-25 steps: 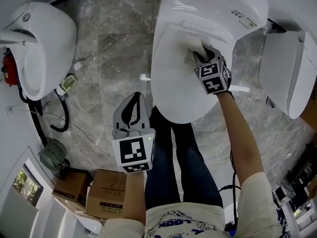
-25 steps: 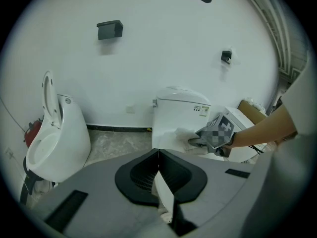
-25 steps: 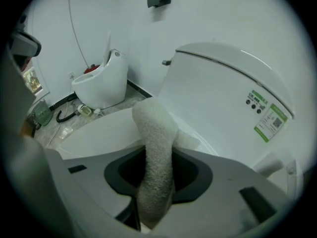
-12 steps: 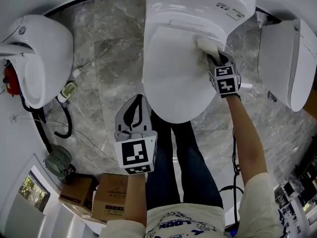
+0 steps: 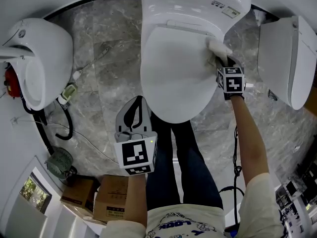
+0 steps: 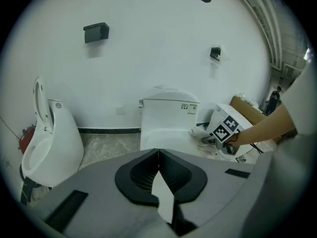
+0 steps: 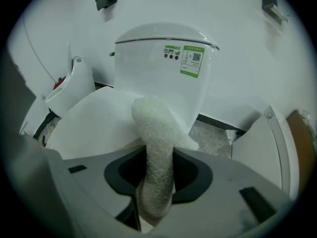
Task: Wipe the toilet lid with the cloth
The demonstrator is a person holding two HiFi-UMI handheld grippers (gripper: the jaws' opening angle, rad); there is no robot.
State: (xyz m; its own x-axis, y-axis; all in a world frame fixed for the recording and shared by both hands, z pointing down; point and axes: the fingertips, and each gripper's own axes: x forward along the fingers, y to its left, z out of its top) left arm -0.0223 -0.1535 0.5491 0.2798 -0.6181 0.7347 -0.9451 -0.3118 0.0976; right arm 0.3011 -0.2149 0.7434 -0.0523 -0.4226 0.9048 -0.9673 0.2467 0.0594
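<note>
Right gripper (image 5: 219, 58), jaws clamping cloth (image 5: 218, 47), slid rightward on lid (image 5: 171, 78); left gripper (image 5: 135, 103) closed, unmoved.

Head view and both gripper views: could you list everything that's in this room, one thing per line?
toilet lid: one, white, closed, top centre
cistern: one, white, behind the lid
cloth: one, white, on the lid's rear right edge
other toilets: two, white, one at each side
cardboard boxes: two, brown, floor at lower left
fan: one, greenish, beside the boxes
cable: one, black, floor at left
floor: grey marble
left gripper: grey, shut, empty, above the floor near the lid's front
right gripper: shut on the cloth
</note>
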